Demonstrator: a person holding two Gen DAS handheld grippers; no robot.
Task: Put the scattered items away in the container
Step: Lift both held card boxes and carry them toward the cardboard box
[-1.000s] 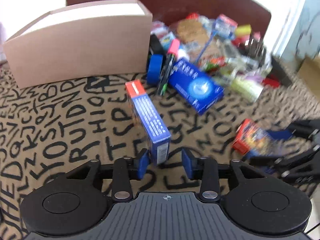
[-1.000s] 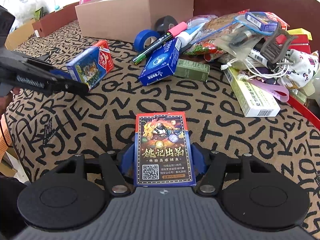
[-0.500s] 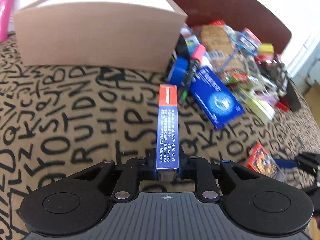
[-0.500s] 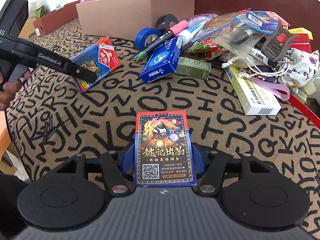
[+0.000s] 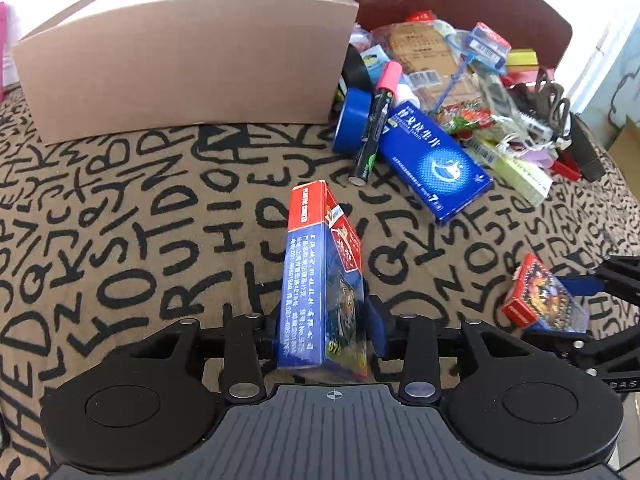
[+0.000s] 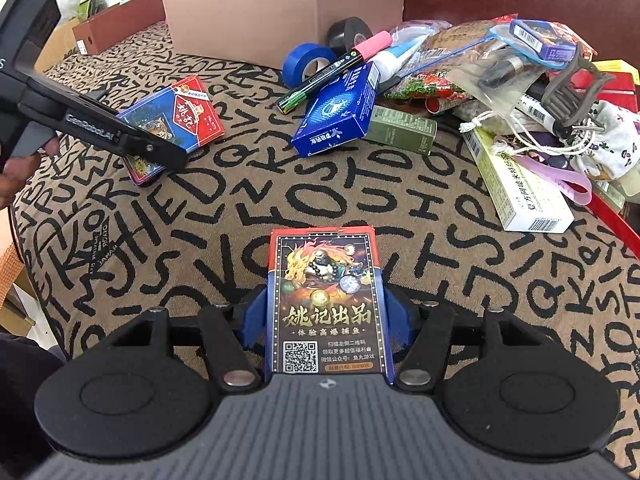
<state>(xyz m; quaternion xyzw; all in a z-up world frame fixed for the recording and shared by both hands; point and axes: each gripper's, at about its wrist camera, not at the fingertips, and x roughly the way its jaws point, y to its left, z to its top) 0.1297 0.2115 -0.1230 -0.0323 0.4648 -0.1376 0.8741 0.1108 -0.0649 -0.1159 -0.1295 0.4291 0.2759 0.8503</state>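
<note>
A blue and red card box (image 5: 320, 292) leans to the right on the lettered cloth, between the fingers of my left gripper (image 5: 324, 330). The jaws are opening, and the pads still touch its sides. In the right wrist view the same card box (image 6: 180, 120) lies partly under the left gripper (image 6: 160, 152). My right gripper (image 6: 326, 316) is shut on a dark card box (image 6: 326, 300) with a dragon picture, held flat just above the cloth. That dark card box (image 5: 544, 300) also shows at the right of the left wrist view. The open cardboard container (image 5: 184, 64) stands at the back.
A heap of clutter lies right of the container: blue tape roll (image 5: 352, 120), pink-capped marker (image 5: 376, 128), blue medicine box (image 5: 436, 160), black tape roll (image 6: 350, 34), green box (image 6: 404, 130), white-green box (image 6: 520, 192), bags and a pouch. A hand (image 6: 16, 168) holds the left tool.
My left gripper moved in and closed on the blue card box's narrow sides. Since then the box has twisted to lean right and the jaws stand wider. The right gripper and its box stayed put.
</note>
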